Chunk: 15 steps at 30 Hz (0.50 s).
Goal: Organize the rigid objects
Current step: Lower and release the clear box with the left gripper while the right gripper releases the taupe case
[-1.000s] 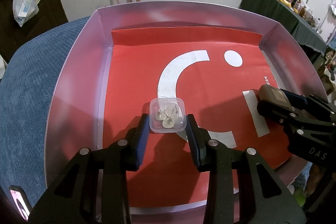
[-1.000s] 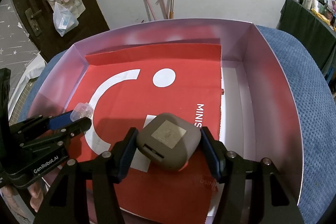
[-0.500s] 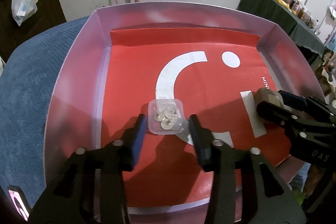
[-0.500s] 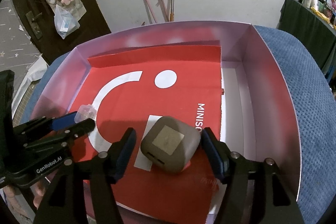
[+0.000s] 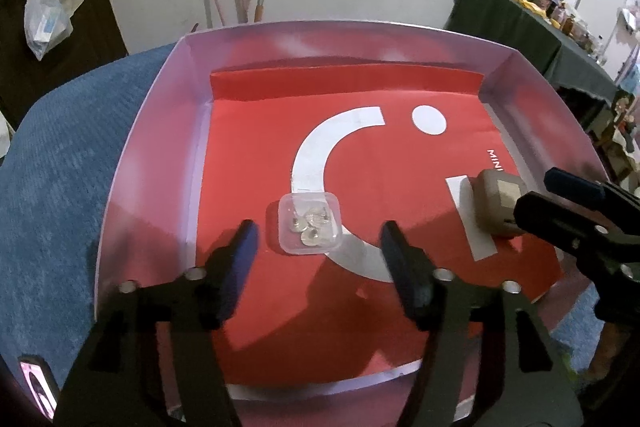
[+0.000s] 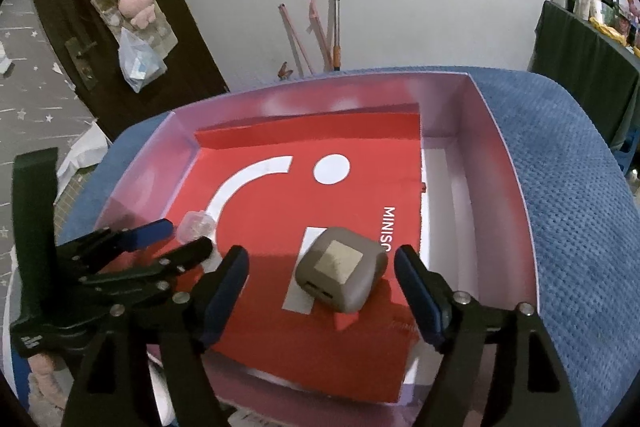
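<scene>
Both grippers have just let go: the left gripper stands wide behind the clear case. The right gripper (equally wide) has freed the grey box at lower centre, so both look placed in the tray.

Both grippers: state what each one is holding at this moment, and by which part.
Nothing is held. The left gripper stands open around the clear case without touching it; the right gripper stands open either side of the grey box, which rests in the tray.
</scene>
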Available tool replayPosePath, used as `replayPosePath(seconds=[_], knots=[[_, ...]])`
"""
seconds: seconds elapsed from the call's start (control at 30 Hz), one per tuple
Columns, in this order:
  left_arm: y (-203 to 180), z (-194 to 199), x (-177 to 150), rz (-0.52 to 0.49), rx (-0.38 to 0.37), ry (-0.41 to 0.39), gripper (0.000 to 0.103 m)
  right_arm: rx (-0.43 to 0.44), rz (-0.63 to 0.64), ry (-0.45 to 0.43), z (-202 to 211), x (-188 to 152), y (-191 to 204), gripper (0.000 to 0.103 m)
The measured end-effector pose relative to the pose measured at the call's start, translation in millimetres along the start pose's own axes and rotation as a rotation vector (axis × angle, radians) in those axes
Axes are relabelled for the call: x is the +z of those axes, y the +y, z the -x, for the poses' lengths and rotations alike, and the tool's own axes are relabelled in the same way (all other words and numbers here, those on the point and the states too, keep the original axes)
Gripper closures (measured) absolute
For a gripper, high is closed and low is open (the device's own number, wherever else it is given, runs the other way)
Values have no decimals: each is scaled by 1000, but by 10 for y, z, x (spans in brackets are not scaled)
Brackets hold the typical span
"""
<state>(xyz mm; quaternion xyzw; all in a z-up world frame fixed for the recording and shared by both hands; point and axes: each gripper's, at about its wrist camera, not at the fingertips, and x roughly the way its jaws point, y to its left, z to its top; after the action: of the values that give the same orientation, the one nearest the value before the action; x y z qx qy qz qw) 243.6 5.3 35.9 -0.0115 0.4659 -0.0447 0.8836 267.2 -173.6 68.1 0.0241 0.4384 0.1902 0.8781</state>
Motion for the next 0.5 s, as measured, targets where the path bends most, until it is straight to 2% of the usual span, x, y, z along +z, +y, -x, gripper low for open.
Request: replayPosePath(seconds=[0.2, 0.27, 0.4, 0.5], knots=[[-53, 94, -4, -24, 25, -25, 36, 24, 1, -44, 210, -44, 47, 16], [-54, 132, -14, -25, 27, -33, 36, 26, -2, -67, 308, -55, 58, 6], [-57, 215, -30, -24, 30, -50, 35, 31, -7, -106, 473, -49, 80, 2], [-68, 284, -34, -19, 31, -66, 24, 37, -3, -126, 570, -68, 104, 0]])
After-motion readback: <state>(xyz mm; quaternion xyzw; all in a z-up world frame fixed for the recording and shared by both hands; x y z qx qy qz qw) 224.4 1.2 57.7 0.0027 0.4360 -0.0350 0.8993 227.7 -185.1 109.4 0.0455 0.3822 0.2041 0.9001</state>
